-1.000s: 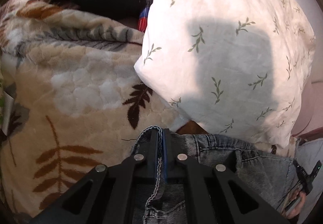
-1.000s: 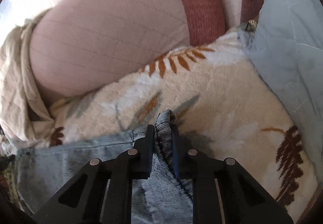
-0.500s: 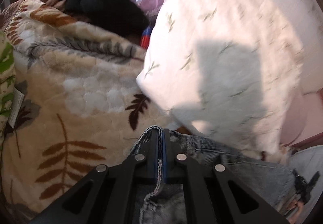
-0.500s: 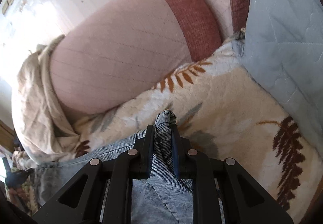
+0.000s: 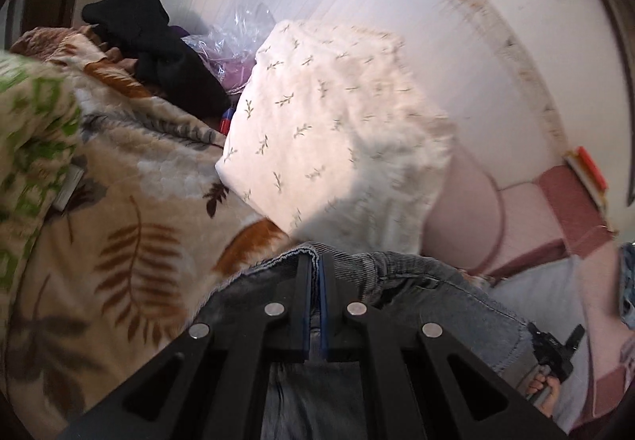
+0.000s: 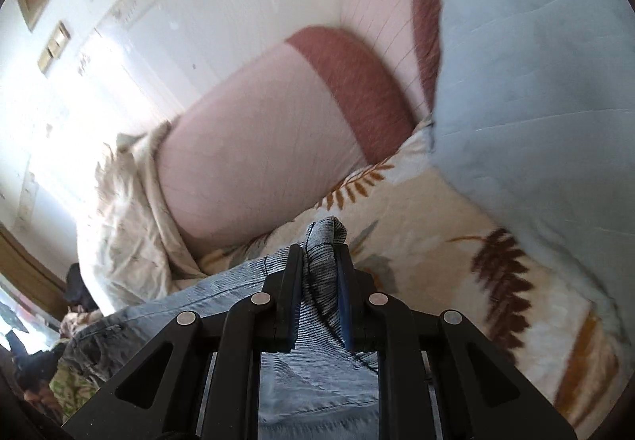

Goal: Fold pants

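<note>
A leaf-print blanket (image 5: 131, 209) covers the bed, with a white pillow (image 5: 329, 130) and a pink bolster (image 6: 254, 146) behind. The jeans (image 6: 317, 380) hang lifted between both claws: the left claw (image 5: 316, 261) clenches one edge, the right claw (image 6: 320, 253) another bunched edge. Judged step: raising for the fold; next, carry both edges across evenly.
</note>
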Available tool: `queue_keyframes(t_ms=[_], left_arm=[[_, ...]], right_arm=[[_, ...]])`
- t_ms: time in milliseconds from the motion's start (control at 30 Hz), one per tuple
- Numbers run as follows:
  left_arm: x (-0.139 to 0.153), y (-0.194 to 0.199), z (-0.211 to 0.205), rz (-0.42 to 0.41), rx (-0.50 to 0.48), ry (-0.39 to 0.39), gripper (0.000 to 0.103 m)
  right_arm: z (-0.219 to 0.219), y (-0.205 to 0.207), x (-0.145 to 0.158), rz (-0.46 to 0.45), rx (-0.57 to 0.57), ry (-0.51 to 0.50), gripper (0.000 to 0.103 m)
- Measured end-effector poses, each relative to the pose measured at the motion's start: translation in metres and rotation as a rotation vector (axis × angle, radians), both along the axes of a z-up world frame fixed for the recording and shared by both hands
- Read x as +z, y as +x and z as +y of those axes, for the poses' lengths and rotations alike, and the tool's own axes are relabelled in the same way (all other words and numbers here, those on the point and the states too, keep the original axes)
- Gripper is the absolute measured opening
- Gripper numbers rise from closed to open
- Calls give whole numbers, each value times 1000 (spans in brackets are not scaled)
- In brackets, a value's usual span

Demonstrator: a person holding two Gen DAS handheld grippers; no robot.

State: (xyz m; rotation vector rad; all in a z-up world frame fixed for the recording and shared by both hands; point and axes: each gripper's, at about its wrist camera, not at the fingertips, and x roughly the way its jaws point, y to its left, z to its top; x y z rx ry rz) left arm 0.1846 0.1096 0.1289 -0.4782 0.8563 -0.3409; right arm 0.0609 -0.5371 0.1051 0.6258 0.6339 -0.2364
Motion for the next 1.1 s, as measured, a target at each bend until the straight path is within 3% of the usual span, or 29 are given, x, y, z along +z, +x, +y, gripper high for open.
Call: queue_keyframes(t_ms=[167, 433, 567, 667, 700, 833, 967, 1100], left_arm=[[-6, -67, 29, 11, -11, -31, 4], [-104, -139, 57, 191, -11, -8, 4], [-130, -154, 68, 211, 5, -46, 5], [-126, -159, 67, 176, -11, -21, 6], [-121, -161, 66, 159, -24, -10, 7], [-92, -175, 63, 73, -63, 154, 9], [-58, -186, 60, -18, -75, 233, 9], [-32, -186, 35, -69, -127, 221, 9]], right_arm=[[-9, -52, -2, 3, -22, 26, 14], [6, -123, -52, 110, 40, 50, 15], [14, -157, -81, 206, 65, 31, 15], [15, -175, -98, 273, 94, 48, 23], [15, -180, -102, 301, 99, 59, 34], [7, -200, -101, 290, 93, 125, 57], [-2, -215, -85, 204, 26, 192, 58], [-7, -212, -69, 66, -32, 295, 58]])
